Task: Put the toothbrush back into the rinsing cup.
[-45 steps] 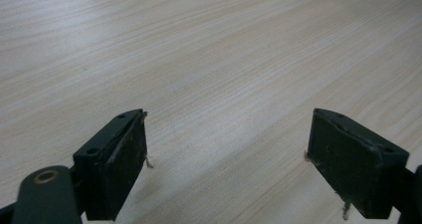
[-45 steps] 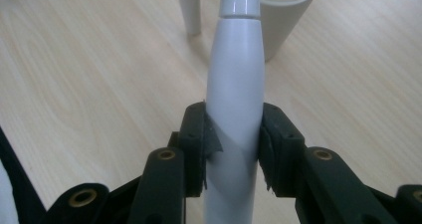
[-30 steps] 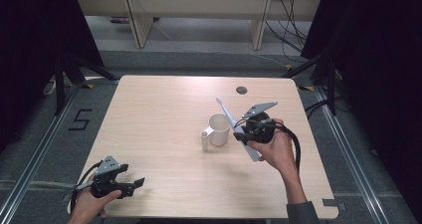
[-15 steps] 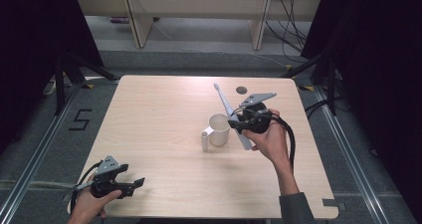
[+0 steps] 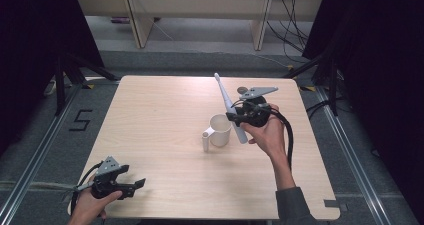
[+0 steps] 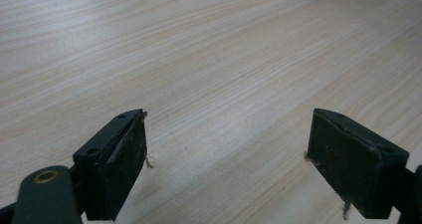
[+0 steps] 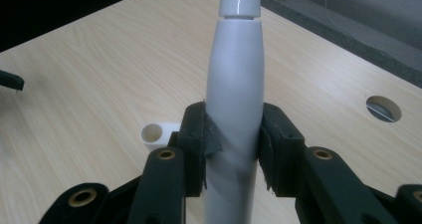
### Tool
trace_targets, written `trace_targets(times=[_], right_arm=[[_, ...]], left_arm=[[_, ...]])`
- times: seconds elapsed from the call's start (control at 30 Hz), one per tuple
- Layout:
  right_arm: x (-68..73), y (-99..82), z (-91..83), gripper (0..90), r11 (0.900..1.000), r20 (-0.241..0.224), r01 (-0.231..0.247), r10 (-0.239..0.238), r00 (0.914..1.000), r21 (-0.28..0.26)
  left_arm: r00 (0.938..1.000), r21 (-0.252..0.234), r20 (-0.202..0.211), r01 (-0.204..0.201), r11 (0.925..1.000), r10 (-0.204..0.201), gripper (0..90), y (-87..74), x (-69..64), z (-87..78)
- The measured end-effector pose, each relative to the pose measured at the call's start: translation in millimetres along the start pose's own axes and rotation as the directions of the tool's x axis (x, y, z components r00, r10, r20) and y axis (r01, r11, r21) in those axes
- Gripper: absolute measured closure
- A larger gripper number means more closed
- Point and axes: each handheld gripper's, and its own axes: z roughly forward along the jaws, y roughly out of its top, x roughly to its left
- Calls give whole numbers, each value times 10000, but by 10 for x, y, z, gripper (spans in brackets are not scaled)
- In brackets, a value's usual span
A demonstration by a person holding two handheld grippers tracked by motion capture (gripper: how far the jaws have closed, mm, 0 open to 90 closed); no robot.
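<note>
Right now, line by line:

Right gripper (image 5: 239,119): its jaws are pinching the thick white body of an electric toothbrush (image 5: 229,108), one pad pressing on each side, as the right gripper view (image 7: 233,142) is showing close up.

Electric toothbrush (image 7: 235,84): it is being held clear of the table, slanting in the high view from its lower end near the person's right hand (image 5: 267,135) up to a thin tip pointing toward the far edge. Its lower half is hanging just beside the cup, on the cup's right; whether the two are touching I cannot tell.

Cup (image 5: 220,130): a white cup is standing upright near the middle of the table, its handle (image 5: 205,139) pointing toward the person's left. In the right gripper view a small part of it (image 7: 155,134) is peeking out to the left of the jaws.

Left gripper (image 5: 139,184): it is resting low over the near left corner, well apart from the cup. Its jaws are standing spread wide, with nothing but bare wood between them in the left gripper view (image 6: 226,159).

Left hand (image 5: 92,205): it is gripping the body of its tool at the table's near edge.

Table (image 5: 150,115): a pale wooden top with a round hole (image 7: 383,108) near its far right corner.
</note>
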Motion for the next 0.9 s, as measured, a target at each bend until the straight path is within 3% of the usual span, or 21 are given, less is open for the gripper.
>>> trace_targets(times=[0.1,0.3,0.37,0.43,0.7,0.73,0.8,0.9], right_arm=[[-15,24,22,670,9997,0,-126,126,9999,-212],[-16,61,70,670,9988,56,-281,283,9996,-401],[-34,77,102,671,9976,125,-120,128,9998,-677],[-19,88,116,670,9964,56,-333,339,9994,-778],[-45,136,173,670,9914,26,-274,280,9996,-1281],[-32,143,175,670,9902,10,-502,507,9987,-1305],[-46,155,190,671,9881,181,-304,335,9993,-1507],[-56,176,203,671,9868,66,-404,419,9991,-1571]], left_arm=[[9995,-393,38,304,9988,-303,153,-6,-26,28],[9998,-258,35,207,9995,-206,153,-3,-15,16],[9995,-401,48,303,9987,-301,153,-6,-25,28],[9995,-401,53,307,9987,-305,153,-7,-25,28],[9995,-332,19,313,9990,-312,153,-3,-30,26],[9995,-332,19,313,9990,-312,153,-3,-30,26],[9997,-304,28,256,9992,-255,153,-2,-27,23],[9997,-296,35,248,9993,-247,153,-3,-27,25]])
